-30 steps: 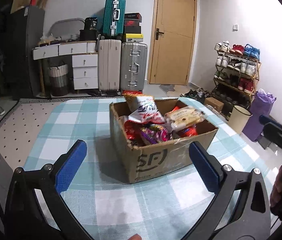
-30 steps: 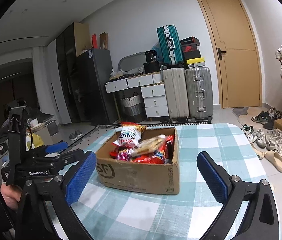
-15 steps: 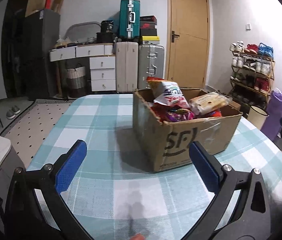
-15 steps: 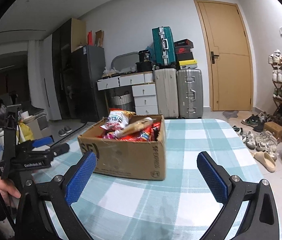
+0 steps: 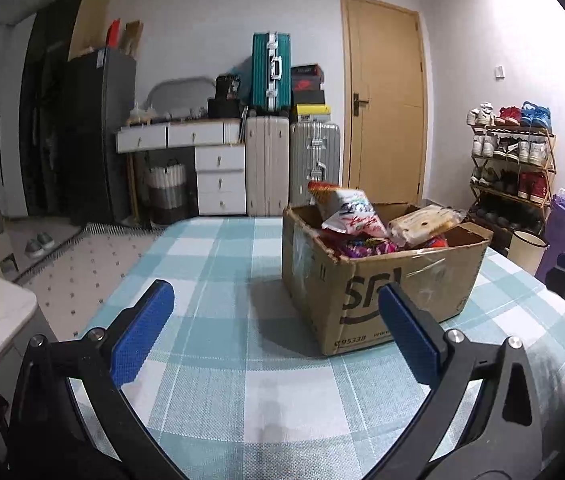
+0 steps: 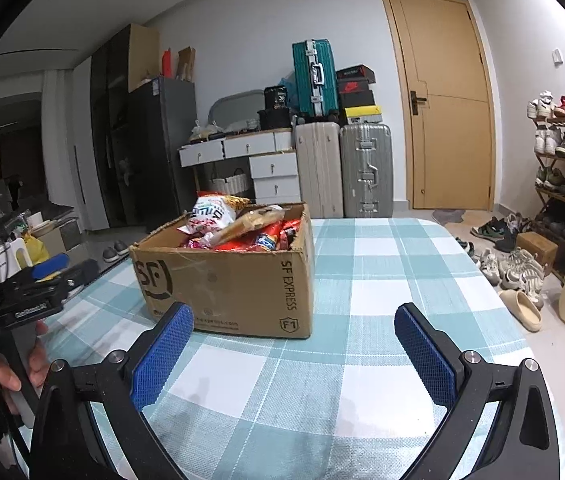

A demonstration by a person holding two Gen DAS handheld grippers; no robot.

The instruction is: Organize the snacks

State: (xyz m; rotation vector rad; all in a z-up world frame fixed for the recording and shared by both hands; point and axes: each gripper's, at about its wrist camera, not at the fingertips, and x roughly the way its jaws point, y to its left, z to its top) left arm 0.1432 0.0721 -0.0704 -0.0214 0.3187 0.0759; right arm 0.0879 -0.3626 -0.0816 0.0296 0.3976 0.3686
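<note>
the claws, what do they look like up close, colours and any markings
Both match: the left claw and right claw each have two black angular arms with silver screw heads, ending in flat blue pads with a fine diamond-grid texture. From the right wrist view, the left tool's black body carries a small white label, too blurred to read, and a blue pad tip. No cables or sleeves are clearly visible.

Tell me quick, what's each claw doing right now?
Left claw: open, holding nothing, short of the brown cardboard box of snacks.
Right claw: open, holding nothing.
</note>
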